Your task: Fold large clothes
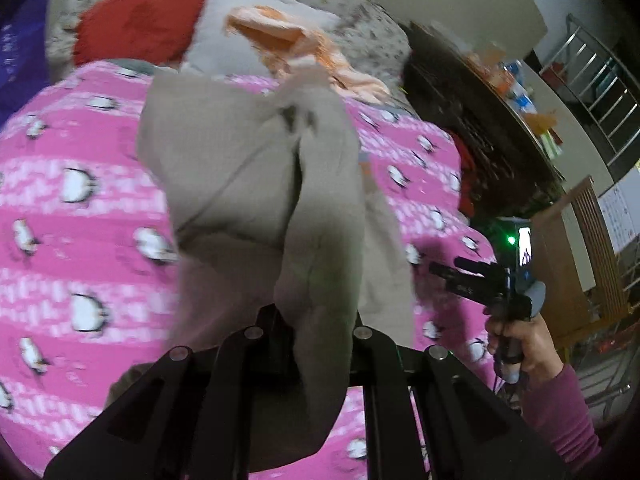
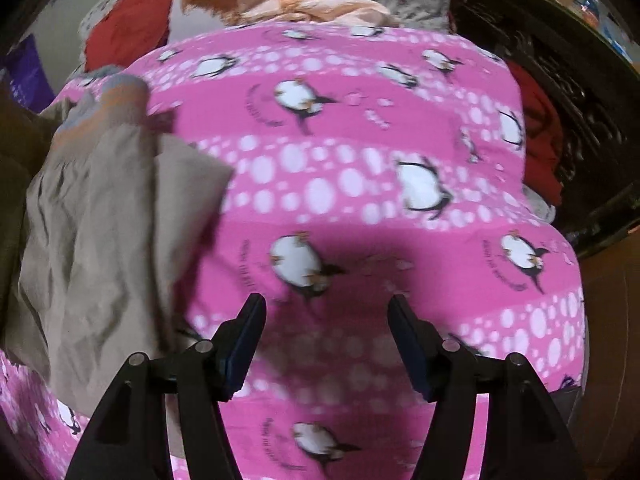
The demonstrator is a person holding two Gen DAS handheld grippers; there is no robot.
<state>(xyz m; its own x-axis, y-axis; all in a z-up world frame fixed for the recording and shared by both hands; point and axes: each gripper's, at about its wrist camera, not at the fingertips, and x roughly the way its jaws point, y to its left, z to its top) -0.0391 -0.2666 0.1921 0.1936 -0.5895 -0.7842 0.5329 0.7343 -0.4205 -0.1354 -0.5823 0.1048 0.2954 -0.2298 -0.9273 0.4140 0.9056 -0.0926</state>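
A large beige garment hangs bunched over a pink penguin-print blanket. My left gripper is shut on a fold of the beige garment and holds it up; the cloth drapes over the fingers and hides the tips. In the right wrist view the same garment hangs at the left, with a grey and orange striped hem at its top. My right gripper is open and empty over the pink blanket, to the right of the garment. It also shows in the left wrist view, held by a hand.
A peach cloth, a red cloth and a grey cloth lie piled at the far side, over a floral cover. A dark round table with clutter stands at the right. A wooden chair stands beyond it.
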